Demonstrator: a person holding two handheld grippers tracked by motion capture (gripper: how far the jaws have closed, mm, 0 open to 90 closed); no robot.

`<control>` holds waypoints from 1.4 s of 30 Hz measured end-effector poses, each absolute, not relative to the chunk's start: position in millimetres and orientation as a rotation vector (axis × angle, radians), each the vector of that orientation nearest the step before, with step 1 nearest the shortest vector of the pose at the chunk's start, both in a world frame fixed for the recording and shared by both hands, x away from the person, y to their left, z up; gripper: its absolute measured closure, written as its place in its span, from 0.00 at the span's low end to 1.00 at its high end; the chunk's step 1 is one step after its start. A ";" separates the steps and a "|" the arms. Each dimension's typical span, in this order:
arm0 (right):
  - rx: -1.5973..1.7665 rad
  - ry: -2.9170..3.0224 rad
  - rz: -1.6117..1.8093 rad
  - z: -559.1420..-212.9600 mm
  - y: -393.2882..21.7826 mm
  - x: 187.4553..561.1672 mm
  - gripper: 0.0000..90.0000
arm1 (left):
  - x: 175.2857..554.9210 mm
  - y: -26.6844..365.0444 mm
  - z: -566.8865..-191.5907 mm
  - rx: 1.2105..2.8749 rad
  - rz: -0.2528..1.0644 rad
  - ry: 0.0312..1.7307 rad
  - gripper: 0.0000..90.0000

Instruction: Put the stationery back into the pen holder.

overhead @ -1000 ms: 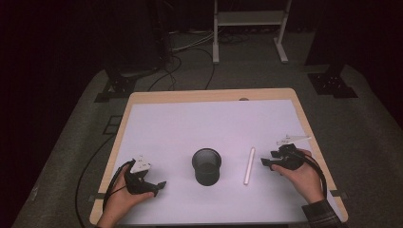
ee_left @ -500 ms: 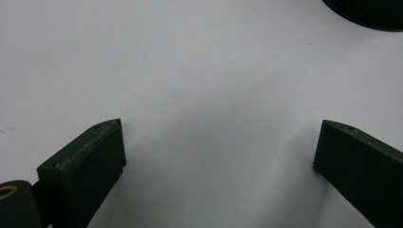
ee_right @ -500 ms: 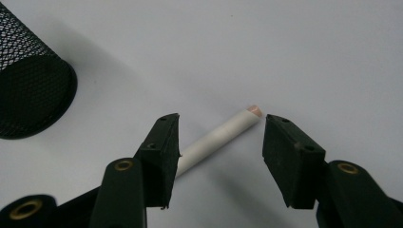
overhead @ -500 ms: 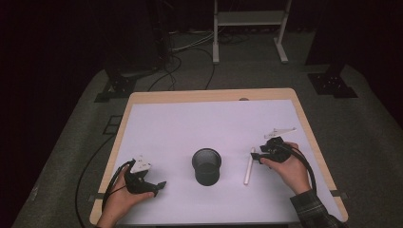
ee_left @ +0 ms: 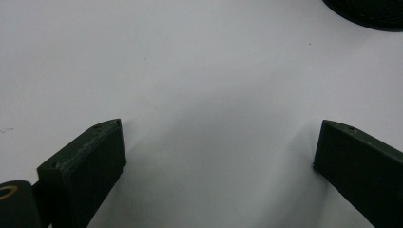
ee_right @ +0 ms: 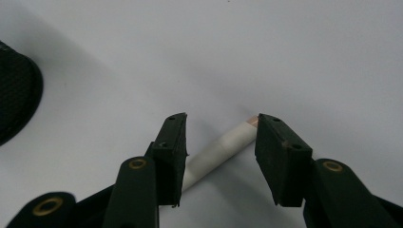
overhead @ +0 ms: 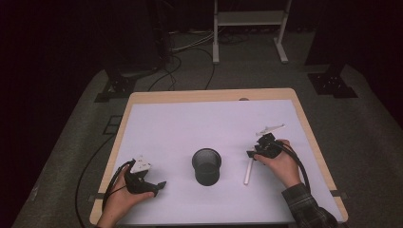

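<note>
**Right jaws set astride a white stick beside a mesh cup**

In the high view, a white-covered table (overhead: 214,118) with a bare wooden border is seen from above. A black mesh cup (overhead: 206,166) stands upright near the middle of the front half, and nothing can be made out inside it. The left gripper (overhead: 159,184) is held low at the front left, well apart from the cup, with the left hand (overhead: 124,194) close to the front edge of the table. The right gripper (overhead: 250,154) is held right of the cup, over the upper end of a white stick (overhead: 247,173) that lies on the sheet, its length running toward the front edge. The back half of the sheet and the strip between cup and left gripper are left open. Dark floor, cables and a white metal stand (overhead: 248,26) are seen beyond the far edge.

In the left gripper view, the two jaws are spread wide over bare white sheet, with nothing between them. The dark rim of the cup (ee_left: 368,13) is cut off by the top right corner.

In the right gripper view, the jaws are parted, one on each side of the stick (ee_right: 218,152); whether they touch it cannot be told. A pale orange tip is seen on the stick's far end. The meshed wall of the cup (ee_right: 16,90) is seen at the left edge, apart from the stick.
</note>
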State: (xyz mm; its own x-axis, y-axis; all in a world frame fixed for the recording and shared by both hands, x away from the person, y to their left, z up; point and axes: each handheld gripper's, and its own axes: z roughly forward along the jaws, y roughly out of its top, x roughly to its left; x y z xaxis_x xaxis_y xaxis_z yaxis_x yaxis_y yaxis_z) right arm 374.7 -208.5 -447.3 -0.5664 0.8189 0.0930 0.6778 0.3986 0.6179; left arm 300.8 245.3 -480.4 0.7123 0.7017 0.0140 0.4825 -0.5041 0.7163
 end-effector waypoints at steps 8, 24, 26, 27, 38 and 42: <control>1.340 2.460 0.870 -455.6 -206.5 381.2 0.65 | 300.8 245.3 -480.4 2.203 0.395 0.896 0.02; 1.280 2.532 0.830 -455.7 -203.2 380.6 0.84 | 300.9 245.3 -480.6 2.201 0.396 0.895 0.02; 1.280 2.538 0.822 -455.3 -203.0 380.5 0.86 | 300.9 245.3 -480.6 2.201 0.395 0.896 0.02; 1.281 2.539 0.821 -455.3 -203.0 380.5 0.86 | 300.9 245.3 -480.6 2.201 0.396 0.896 0.02; 1.261 2.603 0.694 -448.9 -203.7 370.8 0.86 | 300.9 245.3 -480.6 2.200 0.395 0.896 0.02; 1.250 2.645 0.617 -445.8 -201.5 367.0 0.86 | 300.9 245.3 -480.6 2.200 0.396 0.896 0.02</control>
